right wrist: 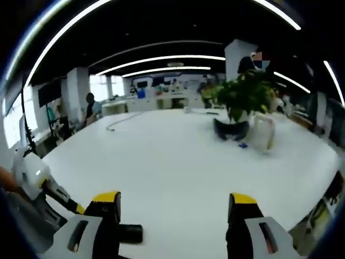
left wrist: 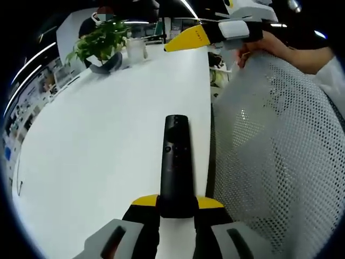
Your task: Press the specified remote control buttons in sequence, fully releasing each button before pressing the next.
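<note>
Black and slim, the remote [left wrist: 176, 162] sits clamped at its near end in the left tool [left wrist: 177, 208], buttons up over the white counter [left wrist: 97, 145], likely steadied for pressing. The right tool [right wrist: 175, 216] hangs above the counter, jaws apart and empty.

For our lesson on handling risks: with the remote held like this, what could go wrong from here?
1. The left tool clamps only the bottom end of the black remote, so a button press could tip or twist it.
2. The remote lies close to the white table's edge; it might fall off.
3. The right tool stands open, away from the buttons, so aiming could go wrong.
</note>
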Action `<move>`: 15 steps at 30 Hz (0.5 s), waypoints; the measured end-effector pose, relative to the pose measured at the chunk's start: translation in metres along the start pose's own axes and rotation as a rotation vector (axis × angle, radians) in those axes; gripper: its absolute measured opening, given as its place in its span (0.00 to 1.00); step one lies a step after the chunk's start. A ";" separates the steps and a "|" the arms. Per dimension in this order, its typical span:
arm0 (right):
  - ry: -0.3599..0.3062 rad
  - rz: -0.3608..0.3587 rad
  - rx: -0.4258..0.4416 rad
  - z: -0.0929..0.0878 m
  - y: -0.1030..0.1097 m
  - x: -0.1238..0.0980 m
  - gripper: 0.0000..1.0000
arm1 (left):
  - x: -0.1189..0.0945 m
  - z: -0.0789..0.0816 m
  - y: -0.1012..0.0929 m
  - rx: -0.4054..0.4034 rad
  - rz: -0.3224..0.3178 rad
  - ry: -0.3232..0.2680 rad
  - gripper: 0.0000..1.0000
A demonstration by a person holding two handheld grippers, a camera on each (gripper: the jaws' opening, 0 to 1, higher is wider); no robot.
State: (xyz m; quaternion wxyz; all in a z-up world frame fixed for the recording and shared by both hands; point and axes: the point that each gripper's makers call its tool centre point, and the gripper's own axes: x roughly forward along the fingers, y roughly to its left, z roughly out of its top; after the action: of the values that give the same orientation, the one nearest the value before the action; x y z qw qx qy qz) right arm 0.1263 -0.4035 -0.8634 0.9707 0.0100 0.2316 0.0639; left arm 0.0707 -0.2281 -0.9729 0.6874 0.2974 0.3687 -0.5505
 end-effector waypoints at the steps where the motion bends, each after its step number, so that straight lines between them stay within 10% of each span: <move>1: 0.000 0.000 -0.004 0.000 0.000 0.000 0.80 | 0.000 0.000 0.000 0.004 0.001 0.006 0.22; 15: 0.029 0.004 0.005 -0.006 -0.002 0.002 0.73 | -0.012 0.006 0.041 0.043 0.050 0.047 0.22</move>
State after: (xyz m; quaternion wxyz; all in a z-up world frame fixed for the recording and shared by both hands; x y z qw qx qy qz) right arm 0.1255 -0.4055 -0.8692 0.9670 0.0118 0.2458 0.0652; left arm 0.1103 -0.2178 -0.9596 0.6853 0.3343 0.3654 -0.5340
